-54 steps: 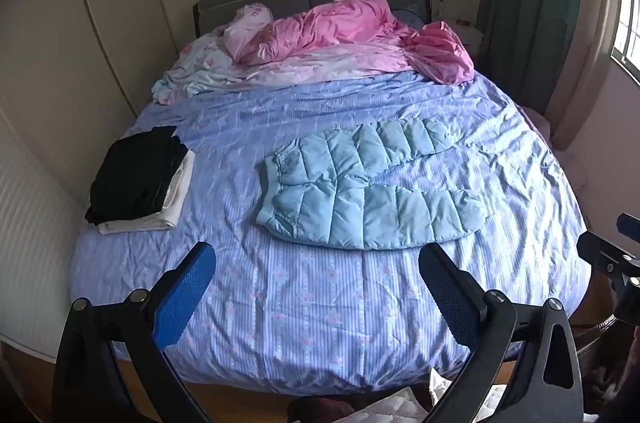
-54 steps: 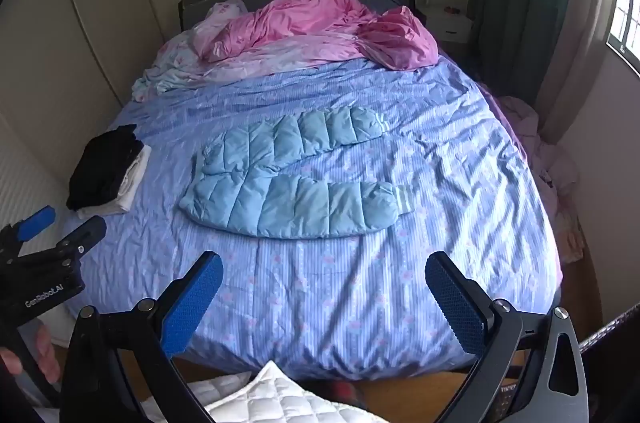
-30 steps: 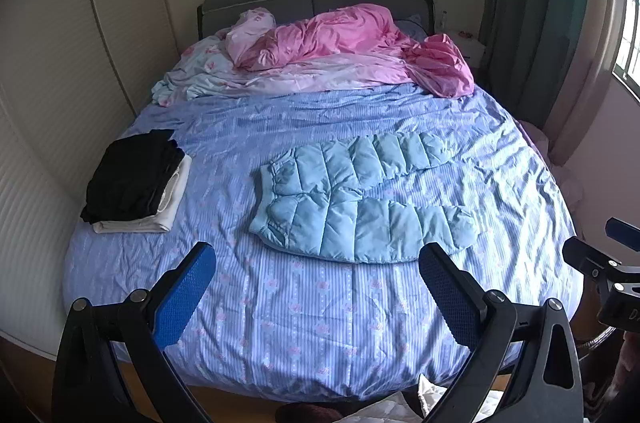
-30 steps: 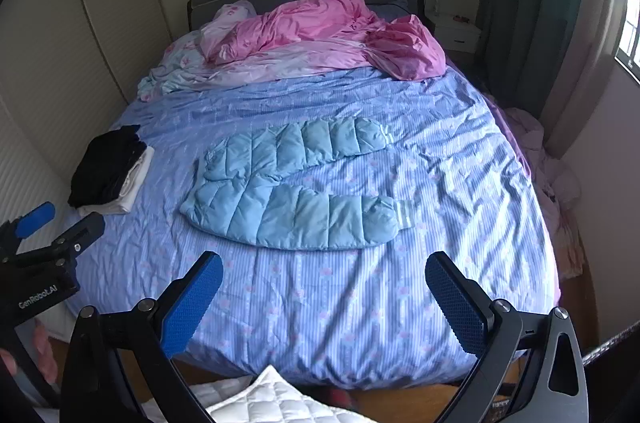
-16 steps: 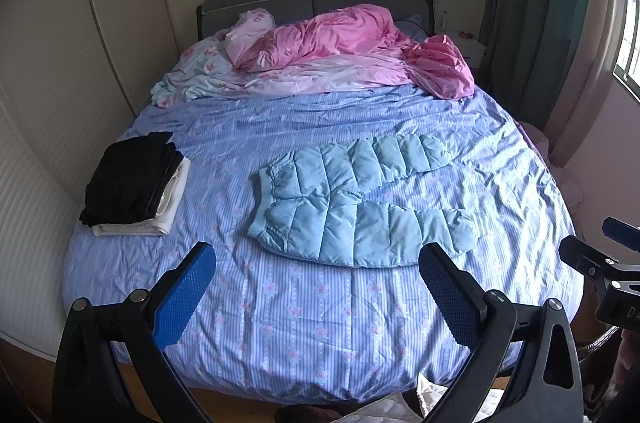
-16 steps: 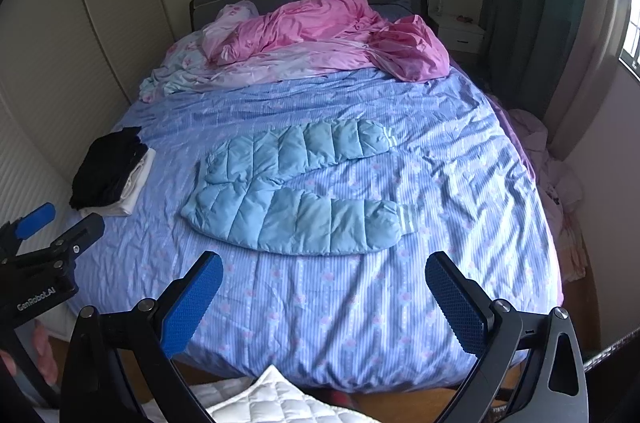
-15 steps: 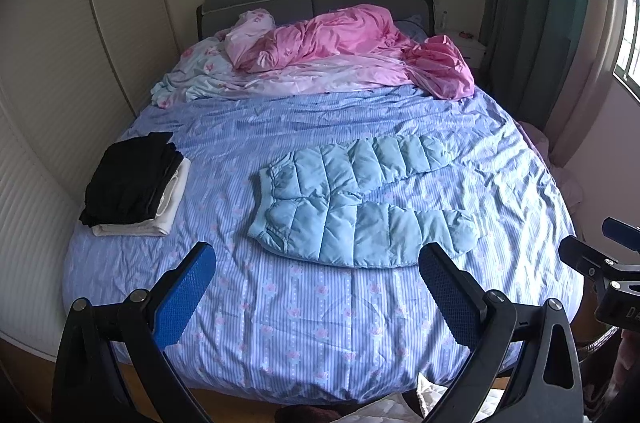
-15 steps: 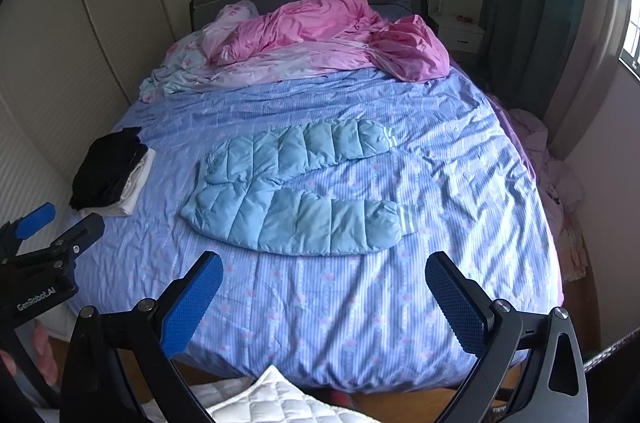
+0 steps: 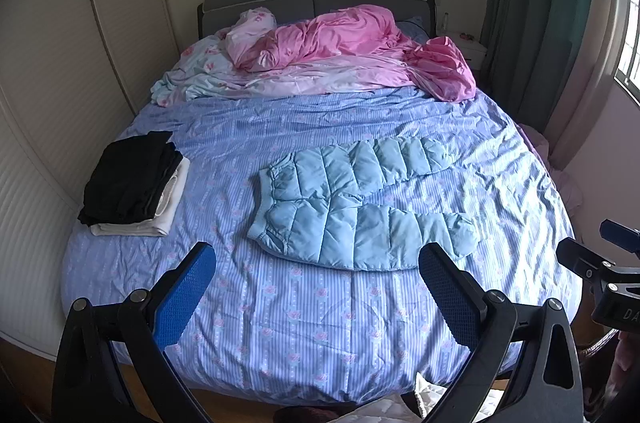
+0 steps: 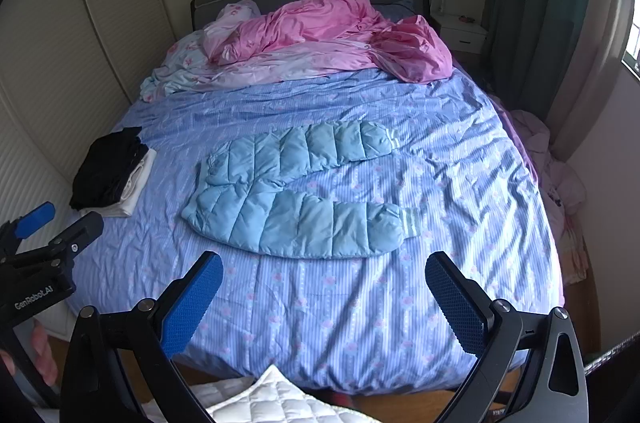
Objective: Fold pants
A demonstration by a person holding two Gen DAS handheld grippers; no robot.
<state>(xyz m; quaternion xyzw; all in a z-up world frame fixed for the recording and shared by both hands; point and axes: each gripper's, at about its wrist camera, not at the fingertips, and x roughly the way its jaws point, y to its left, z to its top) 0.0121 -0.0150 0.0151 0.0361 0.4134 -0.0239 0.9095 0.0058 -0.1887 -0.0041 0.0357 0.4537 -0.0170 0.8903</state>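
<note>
Both grippers, left (image 9: 316, 287) and right (image 10: 324, 293), hang spread wide and empty, drawn slightly back from the bed (image 9: 320, 323); quilted blue pants (image 9: 352, 207) lie flat mid-bed, unfolded, folding not begun.

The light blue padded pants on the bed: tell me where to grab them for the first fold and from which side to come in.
Grip the near leg's striped cuff with the right gripper and the near waistband corner with the left gripper, coming in from the foot of the bed. The pants lie flat and sideways, legs splayed in a V, so the near leg probably lifts over the far one.
</note>
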